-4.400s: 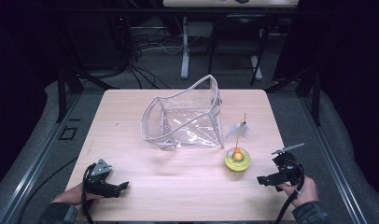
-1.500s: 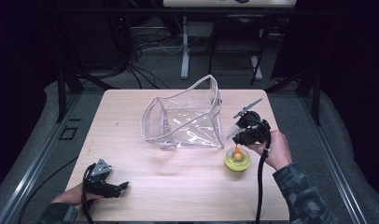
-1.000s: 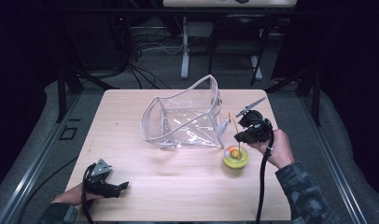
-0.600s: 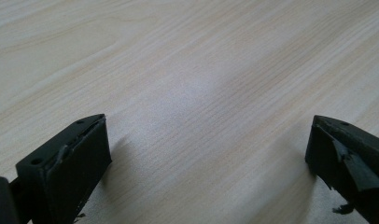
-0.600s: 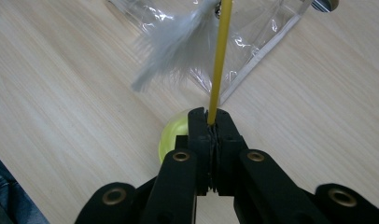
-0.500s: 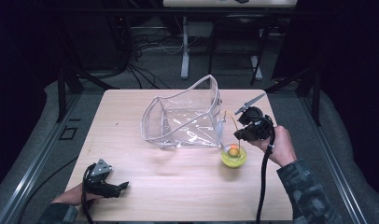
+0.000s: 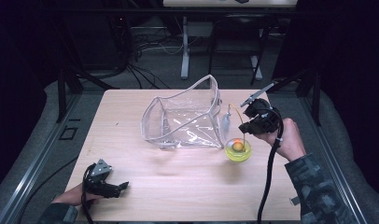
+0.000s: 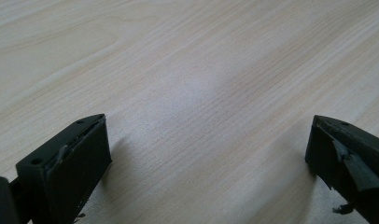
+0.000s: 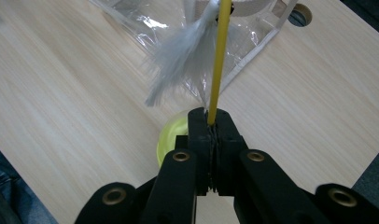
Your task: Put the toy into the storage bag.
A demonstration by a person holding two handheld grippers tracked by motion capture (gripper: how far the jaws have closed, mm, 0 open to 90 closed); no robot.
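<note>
A toy with a round yellow base (image 7: 238,151) and an orange ball (image 7: 237,146) hangs from a thin yellow stick (image 7: 243,127) that ends in a white feather (image 7: 224,124). My right gripper (image 7: 246,132) is shut on that stick, just right of a clear plastic pouch (image 7: 183,119). In the right gripper view the jaws (image 9: 211,122) pinch the stick (image 9: 219,60), with the feather (image 9: 180,60) ahead and the yellow base (image 9: 171,137) below. My left gripper (image 7: 121,186) rests open at the table's front left, its fingers (image 8: 66,163) wide apart over bare wood.
The wooden table (image 7: 178,186) has dark floor, cables and stand legs beyond its far edge. The pouch (image 9: 253,28) stands open near the table's middle. A round hole (image 9: 300,14) is cut into the tabletop beyond the pouch. The right gripper's cable (image 7: 267,186) trails toward the front edge.
My right gripper came from the table's right front to the toy, shut on the stick, and has since raised it slightly beside the pouch. The left gripper has stayed still.
</note>
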